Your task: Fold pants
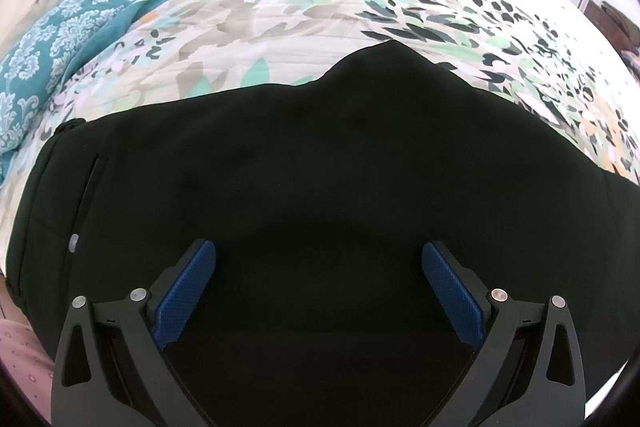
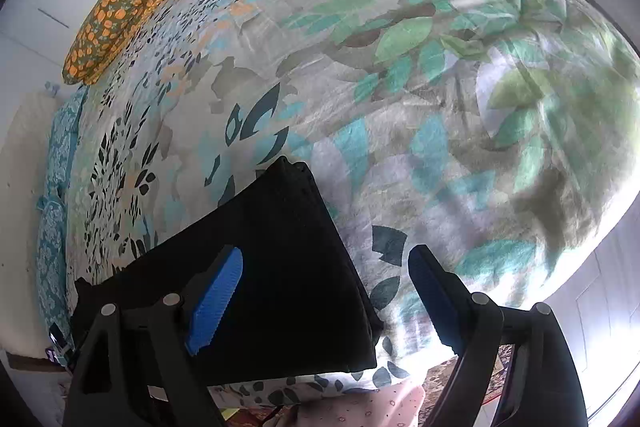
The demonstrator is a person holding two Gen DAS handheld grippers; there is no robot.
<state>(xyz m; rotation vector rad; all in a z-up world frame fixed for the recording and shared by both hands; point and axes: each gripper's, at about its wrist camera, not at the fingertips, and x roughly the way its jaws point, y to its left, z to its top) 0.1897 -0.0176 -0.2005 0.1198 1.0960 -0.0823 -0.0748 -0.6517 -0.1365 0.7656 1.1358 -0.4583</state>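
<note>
Right now the black pants (image 1: 320, 179) lie flat on the bed's floral quilt (image 1: 288, 7), near edge of the bed, already doubled over — in the right wrist view the stacked layers show at the far corner (image 2: 296, 167), so I judge the fold is partway done. My left gripper (image 1: 320, 291) hangs over the middle of the cloth, jaws wide apart, nothing between the pads but fabric below them; prob. there to pin or smooth the top layer while the other end gets handled. My right gripper (image 2: 324, 291) is also spread wide, gripping nothing — left pad over the pants' right edge, right pad out over bare quilt, so the edge sits between the jaws, ready to be pinched. Whether either pad touches cloth I can't tell.

Around: teal patterned blanket (image 1: 80, 27) bunched far left, orange-print pillow (image 2: 132, 3) at the far end, both well apart from the pants. Pink dotted fabric (image 2: 372, 407) shows at the near edge, below the bed line — prob. my clothing. Nothing blocks the next fold; the quilt to the right is free.
</note>
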